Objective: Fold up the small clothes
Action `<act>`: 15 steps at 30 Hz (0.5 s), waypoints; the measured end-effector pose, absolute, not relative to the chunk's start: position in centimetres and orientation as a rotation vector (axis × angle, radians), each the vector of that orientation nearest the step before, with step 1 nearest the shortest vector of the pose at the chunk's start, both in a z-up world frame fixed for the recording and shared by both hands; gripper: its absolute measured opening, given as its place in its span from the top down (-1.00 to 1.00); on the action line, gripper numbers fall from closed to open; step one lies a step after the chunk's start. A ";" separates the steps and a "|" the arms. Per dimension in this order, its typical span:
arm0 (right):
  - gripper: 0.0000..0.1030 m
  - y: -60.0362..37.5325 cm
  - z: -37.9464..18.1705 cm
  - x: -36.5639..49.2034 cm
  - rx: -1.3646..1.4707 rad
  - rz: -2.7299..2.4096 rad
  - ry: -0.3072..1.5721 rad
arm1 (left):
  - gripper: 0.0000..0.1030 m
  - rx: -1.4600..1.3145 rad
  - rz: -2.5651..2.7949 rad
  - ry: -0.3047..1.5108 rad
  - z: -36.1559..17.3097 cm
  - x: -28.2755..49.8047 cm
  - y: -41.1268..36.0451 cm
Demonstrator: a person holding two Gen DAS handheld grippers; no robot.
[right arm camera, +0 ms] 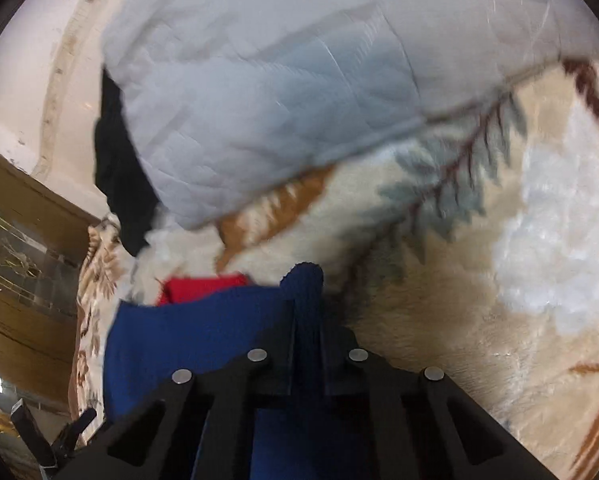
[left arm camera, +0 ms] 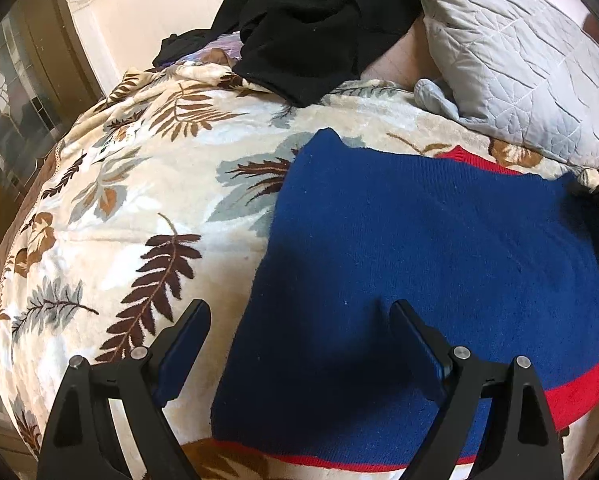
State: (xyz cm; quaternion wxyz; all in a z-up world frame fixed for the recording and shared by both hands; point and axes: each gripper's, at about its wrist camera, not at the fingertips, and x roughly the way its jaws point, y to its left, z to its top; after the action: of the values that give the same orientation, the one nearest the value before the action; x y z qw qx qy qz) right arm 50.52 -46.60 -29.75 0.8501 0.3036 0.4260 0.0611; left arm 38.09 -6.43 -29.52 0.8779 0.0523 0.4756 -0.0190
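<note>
A blue knitted garment with red trim (left arm camera: 419, 264) lies spread flat on a leaf-patterned blanket (left arm camera: 139, 200). My left gripper (left arm camera: 299, 320) hangs open just above the garment's left edge; one finger is over the blanket, the other over the blue cloth, and nothing is between them. In the right wrist view my right gripper (right arm camera: 305, 320) is shut on a corner of the blue garment (right arm camera: 187, 332), with a fold of cloth sticking up between the fingers. A red part (right arm camera: 203, 286) of the garment shows beyond the blue.
A grey quilted pillow (left arm camera: 511, 64) lies at the back right, also close ahead in the right wrist view as pillow (right arm camera: 259, 92). A heap of black clothes (left arm camera: 311, 20) sits at the back. The bed's edge and wooden furniture (left arm camera: 23, 92) are to the left.
</note>
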 end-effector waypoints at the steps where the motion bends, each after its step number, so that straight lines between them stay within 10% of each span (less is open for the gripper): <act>1: 0.80 -46.6 -28.8 49.9 0.644 0.119 0.849 | -0.77 0.107 -0.037 0.994 -29.5 38.1 -6.3; 15: 0.77 -52.8 -31.7 45.8 0.875 -0.207 0.738 | -0.77 0.120 0.007 1.035 -30.9 38.7 -5.0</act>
State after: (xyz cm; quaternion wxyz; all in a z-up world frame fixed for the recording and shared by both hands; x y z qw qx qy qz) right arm 45.78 -52.81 -31.69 0.8355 0.4132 0.3487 -0.0977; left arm 38.66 -5.05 -30.93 0.8673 0.0574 0.4945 0.0035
